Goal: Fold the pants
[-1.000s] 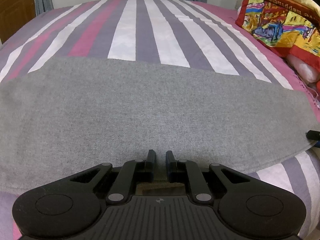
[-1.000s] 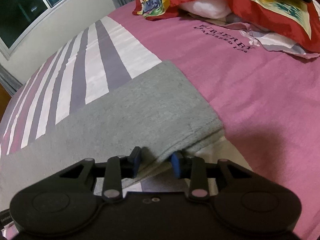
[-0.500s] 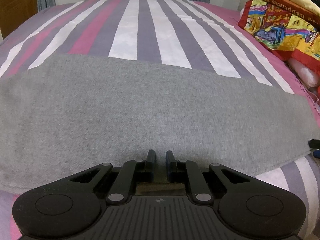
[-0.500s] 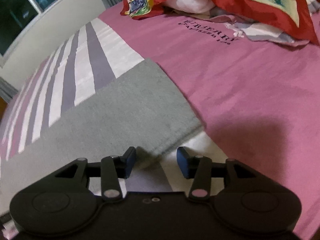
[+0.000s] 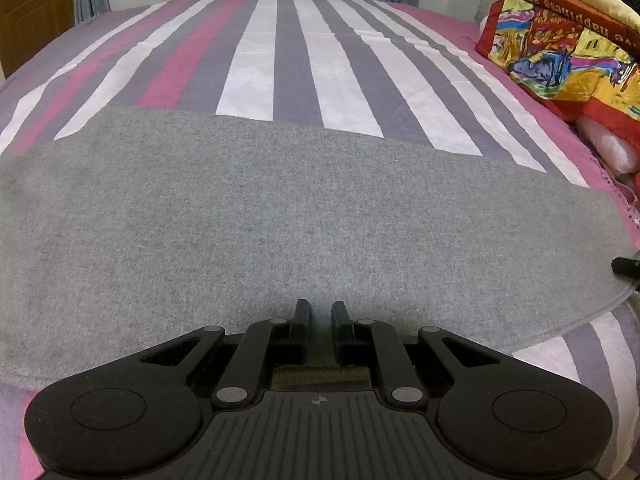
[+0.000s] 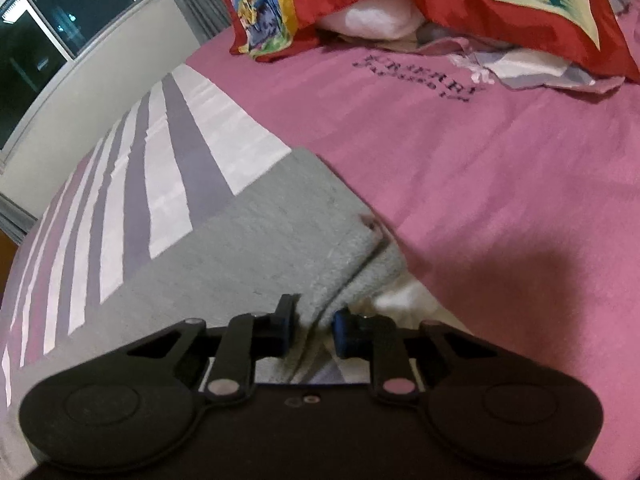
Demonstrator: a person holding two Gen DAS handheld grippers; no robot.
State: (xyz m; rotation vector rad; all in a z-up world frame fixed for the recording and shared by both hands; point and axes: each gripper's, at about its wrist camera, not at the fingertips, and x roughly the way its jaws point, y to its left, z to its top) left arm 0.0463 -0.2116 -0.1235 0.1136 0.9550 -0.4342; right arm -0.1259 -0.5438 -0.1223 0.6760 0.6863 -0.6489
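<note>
A striped bed [image 5: 296, 48] carries the grey pants [image 5: 280, 216], spread flat along its near edge. Colourful pillows [image 5: 560, 52] pile at its right end. The left gripper [image 5: 319, 320] pinches the pants' near edge, jaws nearly together. The right gripper [image 6: 310, 330] has just been closing and pinches the pants' bunched right-end corner [image 6: 360, 276].

L tongs [image 5: 319, 316] pinched tight, R tongs [image 6: 310, 322] just closing, both angled down
</note>
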